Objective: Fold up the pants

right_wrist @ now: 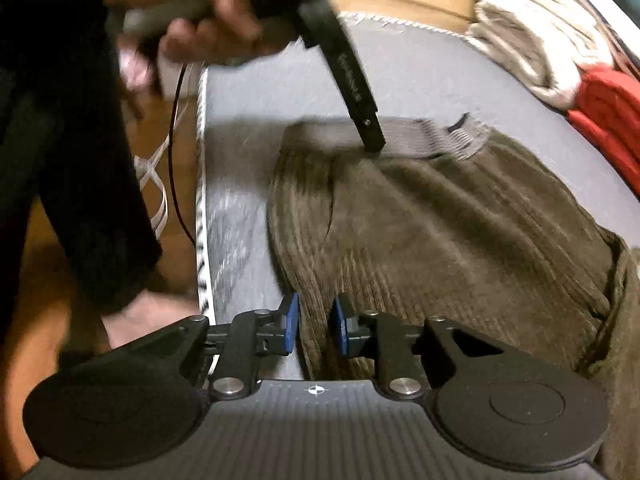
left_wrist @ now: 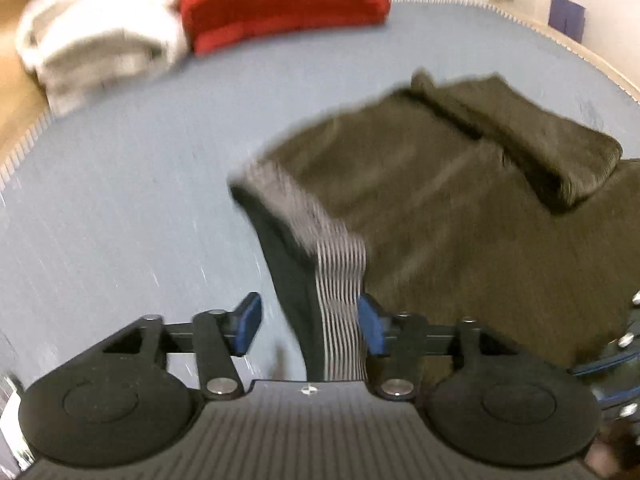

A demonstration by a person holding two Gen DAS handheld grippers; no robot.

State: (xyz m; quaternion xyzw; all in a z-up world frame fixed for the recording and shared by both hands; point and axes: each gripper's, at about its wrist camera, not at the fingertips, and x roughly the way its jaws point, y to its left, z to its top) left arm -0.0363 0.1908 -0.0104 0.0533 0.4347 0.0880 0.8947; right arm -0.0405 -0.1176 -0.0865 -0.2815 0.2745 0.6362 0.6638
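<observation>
Olive-brown corduroy pants lie on a grey-blue mat, with a grey ribbed waistband at the near end. My left gripper is open, its blue pads wide apart; the waistband hangs between them against the right pad. In the right wrist view the pants fill the middle. My right gripper has its jaws narrowly apart around a fold of the corduroy edge. The left gripper's black finger reaches down onto the waistband.
A folded cream garment and a folded red one lie at the mat's far end. The mat's fringed edge borders a wooden floor with cables. The person's hand and dark sleeve are at upper left.
</observation>
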